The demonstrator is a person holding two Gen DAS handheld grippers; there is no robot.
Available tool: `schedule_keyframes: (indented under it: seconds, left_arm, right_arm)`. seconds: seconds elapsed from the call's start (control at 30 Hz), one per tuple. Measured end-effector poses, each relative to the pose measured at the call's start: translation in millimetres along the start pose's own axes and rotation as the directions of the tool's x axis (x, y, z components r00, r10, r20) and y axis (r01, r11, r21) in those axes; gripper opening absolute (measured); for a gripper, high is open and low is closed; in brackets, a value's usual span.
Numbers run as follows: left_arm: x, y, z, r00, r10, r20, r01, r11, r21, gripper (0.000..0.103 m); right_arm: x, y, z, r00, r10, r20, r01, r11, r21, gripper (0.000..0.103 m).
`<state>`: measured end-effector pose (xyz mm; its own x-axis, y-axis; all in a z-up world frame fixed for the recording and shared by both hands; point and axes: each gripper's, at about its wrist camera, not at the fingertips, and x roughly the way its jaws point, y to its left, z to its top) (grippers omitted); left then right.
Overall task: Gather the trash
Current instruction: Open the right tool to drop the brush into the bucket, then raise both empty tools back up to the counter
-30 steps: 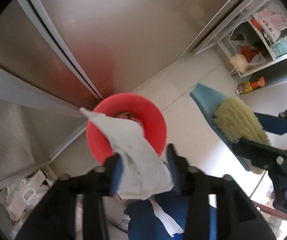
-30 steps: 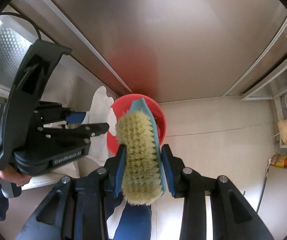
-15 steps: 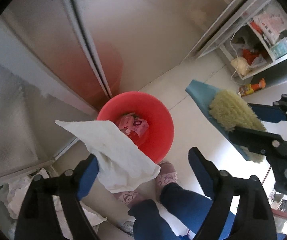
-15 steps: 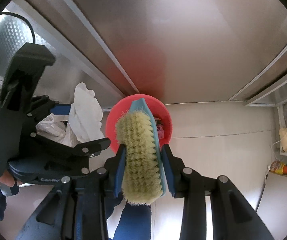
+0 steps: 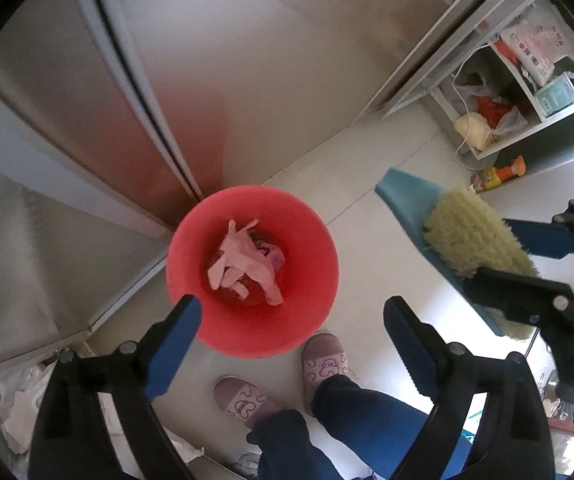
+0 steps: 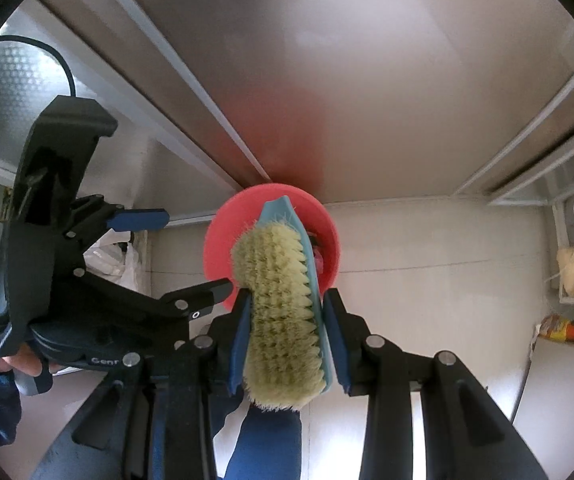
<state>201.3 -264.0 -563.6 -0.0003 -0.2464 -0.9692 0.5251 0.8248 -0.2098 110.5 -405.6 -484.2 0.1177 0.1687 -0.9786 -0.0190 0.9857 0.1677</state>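
Left claw (image 5: 287, 316) now gapes empty above the red bin (image 5: 311, 272), the white tissue (image 5: 243, 264) having dropped from it into the bin's bottom (one piece collected). Right claw (image 6: 287, 312), at three o'clock, clamps a scrub brush (image 6: 279, 312). Slippers (image 5: 323, 360) stand at the bin's six o'clock; crumpled bags (image 5: 15, 404) wait at eight, a steel cabinet (image 5: 87, 120) crowding behind.

Your two slippers (image 5: 283, 380) are standing on the tiled floor (image 5: 367, 248), well apart from the shelf (image 5: 527, 92). An orange bottle (image 5: 499, 172) is lying just below that shelf, and a yellowish bundle (image 5: 473, 130) is sitting inside it.
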Motion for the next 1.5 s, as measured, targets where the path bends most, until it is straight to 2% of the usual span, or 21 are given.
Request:
schedule_keyframes:
  seconds: [0.27, 0.4, 0.47, 0.53, 0.73, 0.83, 0.9, 1.1, 1.2, 1.37, 1.43, 1.5]
  left_arm:
    - [0, 7, -10, 1.0, 0.012, -0.027, -0.012, 1.0, -0.003, 0.091]
    - [-13, 20, -22, 0.997, 0.073, 0.009, -0.073, 0.997, -0.013, 0.091]
    - [-17, 29, -26, 0.996, 0.082, 0.015, -0.082, 0.996, -0.04, 0.093]
    - [-19, 38, -29, 0.996, 0.093, 0.01, -0.092, 0.993, -0.068, 0.103]
    - [-25, 57, -40, 0.995, 0.099, -0.008, -0.099, 0.99, -0.1, 0.103]
    - [-30, 62, -46, 0.995, 0.094, -0.011, -0.095, 0.99, -0.105, 0.103]
    - [-36, 62, -49, 0.997, 0.079, -0.012, -0.08, 0.992, -0.096, 0.103]
    - [-73, 52, -56, 0.992, 0.129, -0.005, -0.129, 0.985, -0.113, 0.103]
    - [-101, 43, -57, 0.989, 0.148, -0.008, -0.148, 0.98, -0.133, 0.103]
    - [-171, 20, -60, 0.983, 0.181, 0.004, -0.179, 0.975, -0.133, 0.103]
    - [-203, 12, -58, 0.98, 0.198, -0.014, -0.198, 0.97, -0.143, 0.103]
    - [-236, 4, -56, 0.978, 0.207, 0.007, -0.205, 0.971, -0.123, 0.103]
  right_arm:
    - [8, 2, 5, 1.0, 0.023, -0.016, -0.022, 1.0, 0.007, 0.034]
    - [14, 9, 11, 0.999, 0.035, -0.018, -0.035, 0.999, -0.01, 0.034]
    - [18, 14, 14, 0.999, 0.04, -0.025, -0.041, 0.999, -0.021, 0.034]
    - [23, 23, 17, 0.999, 0.034, -0.031, -0.036, 0.998, -0.058, 0.034]
    - [34, 43, 25, 0.999, 0.018, -0.05, -0.023, 0.994, -0.104, 0.035]
    - [30, 49, 26, 0.999, -0.01, -0.038, 0.005, 0.992, -0.126, 0.047]
    - [24, 53, 25, 1.0, -0.003, -0.02, 0.0, 0.991, -0.135, 0.073]
    - [1, 56, 21, 1.0, 0.011, -0.014, -0.012, 0.993, -0.118, 0.078]
    - [-25, 56, 17, 1.0, 0.013, -0.012, -0.014, 0.994, -0.109, 0.086]
    - [-92, 59, 13, 1.0, -0.014, 0.003, 0.015, 0.993, -0.115, 0.087]
    - [-120, 61, 14, 1.0, -0.02, 0.009, 0.021, 0.994, -0.109, 0.093]
    - [-148, 64, 17, 1.0, -0.013, 0.024, 0.015, 0.994, -0.109, 0.1]
